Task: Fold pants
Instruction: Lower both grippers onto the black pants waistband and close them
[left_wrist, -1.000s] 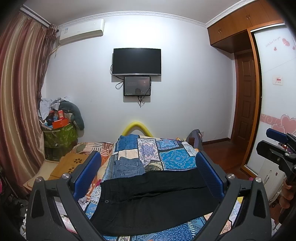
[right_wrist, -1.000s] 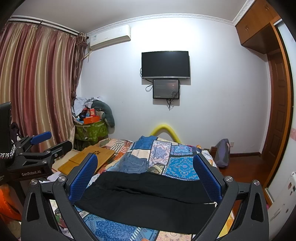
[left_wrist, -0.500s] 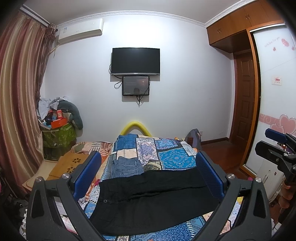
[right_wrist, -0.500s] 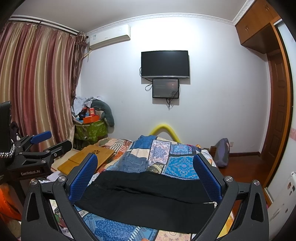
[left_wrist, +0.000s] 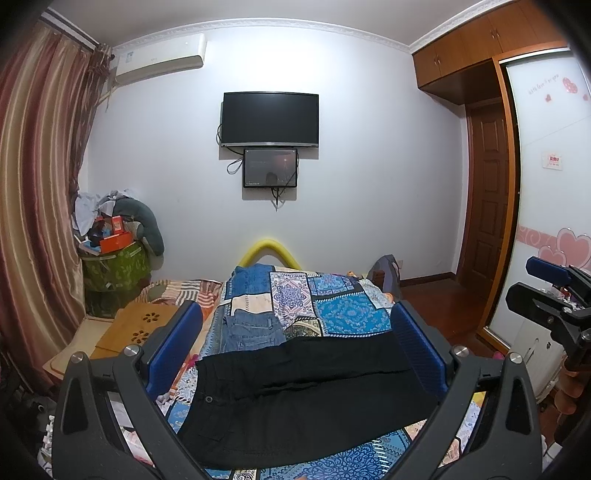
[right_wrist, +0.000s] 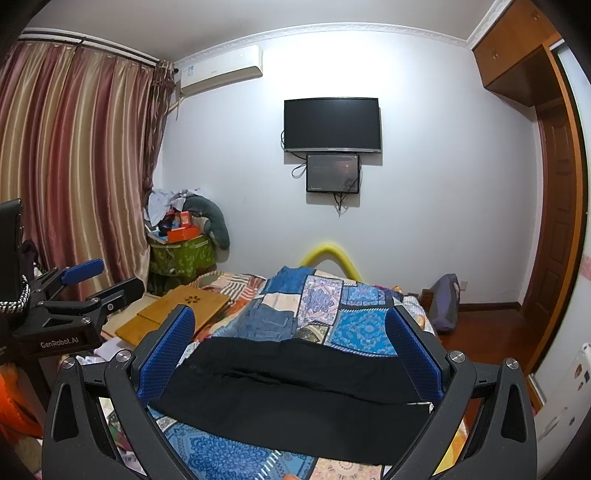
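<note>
**Words You Can Read**

The left gripper (right_wrist: 79, 291), seen from the right wrist camera, has white letters on its black side. They say "GenRobot.AI".

The white wardrobe door (left_wrist: 546, 155) has small grey writing near its pink hearts, but it is too tiny to read. A little sign (left_wrist: 553, 161) on that door has red marks, also too small to read.
</note>
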